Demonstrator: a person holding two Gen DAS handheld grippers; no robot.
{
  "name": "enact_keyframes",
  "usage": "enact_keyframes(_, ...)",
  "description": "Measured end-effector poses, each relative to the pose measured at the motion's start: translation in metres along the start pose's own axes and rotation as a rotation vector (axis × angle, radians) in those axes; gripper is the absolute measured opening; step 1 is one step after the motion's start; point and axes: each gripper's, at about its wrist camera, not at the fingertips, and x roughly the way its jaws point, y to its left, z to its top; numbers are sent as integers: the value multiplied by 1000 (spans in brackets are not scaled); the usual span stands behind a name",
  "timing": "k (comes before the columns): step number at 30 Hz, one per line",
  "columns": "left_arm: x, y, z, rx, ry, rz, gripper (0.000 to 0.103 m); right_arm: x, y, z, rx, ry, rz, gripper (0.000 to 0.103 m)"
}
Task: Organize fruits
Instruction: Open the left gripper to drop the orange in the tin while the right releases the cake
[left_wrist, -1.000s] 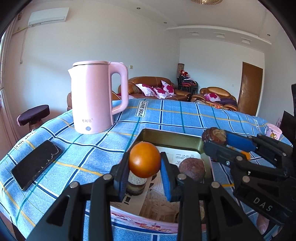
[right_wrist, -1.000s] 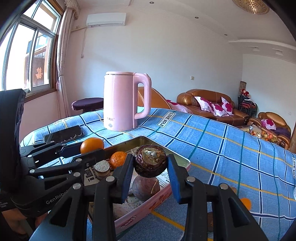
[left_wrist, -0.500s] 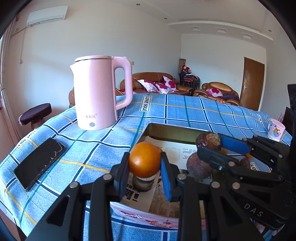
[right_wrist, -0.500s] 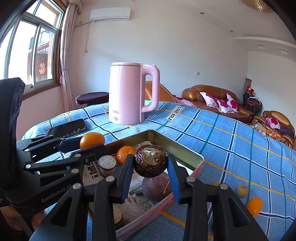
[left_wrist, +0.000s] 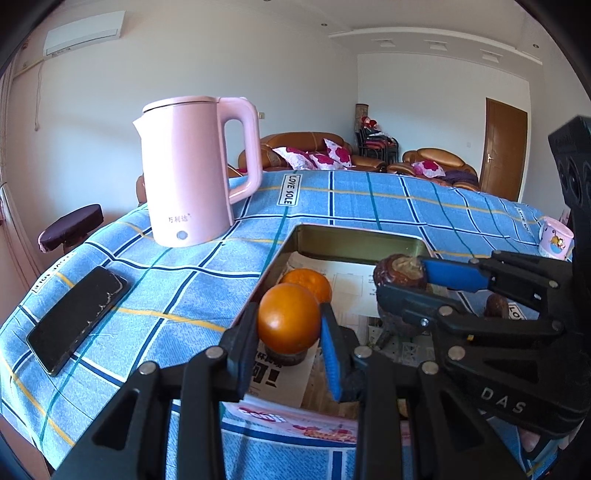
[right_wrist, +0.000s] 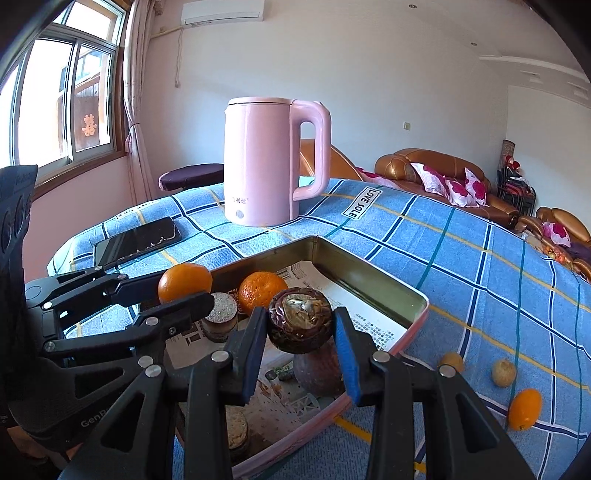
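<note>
Two views. From the left wrist, the left hand-held gripper (left_wrist: 289, 325) is clamped on an orange (left_wrist: 288, 318) above the tin (left_wrist: 354, 240); a kettle (left_wrist: 184, 170) stands at ten o'clock on the counter (left_wrist: 369, 199). From the right wrist, the right hand-held gripper (right_wrist: 300, 328) is clamped on a wrinkled brown fruit (right_wrist: 300, 320) over the tin; a tangerine (right_wrist: 262, 288) lies inside at eleven o'clock.
</note>
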Motion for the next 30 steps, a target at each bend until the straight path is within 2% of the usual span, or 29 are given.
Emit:
enact_keyframes(6, 4, 2, -1, -6, 14, 15, 33, 7, 1, -1, -5, 38, 24, 39)
enact_keyframes(13, 3, 2, -2, -3, 11, 25, 35, 5, 0, -1, 5, 36, 12, 47)
enact_keyframes(16, -2, 3, -1, -9, -7, 34, 45, 2, -2, -2, 11, 32, -2, 50)
enact_keyframes(18, -7, 4, 0, -22, -26, 34, 59, -4, -3, -3, 14, 19, -12, 50)
enact_keyframes(20, -12, 3, 2, -36, -47, 29, 67, -12, -6, -6, 21, 3, -21, 50)
enact_keyframes(27, -28, -29, 12, 0, -105, -24, 78, -45, -29, -22, 42, -38, -85, 52)
enact_keyframes(30, -29, -50, 17, 26, -113, -56, 79, -62, -50, -32, 80, -47, -137, 52)
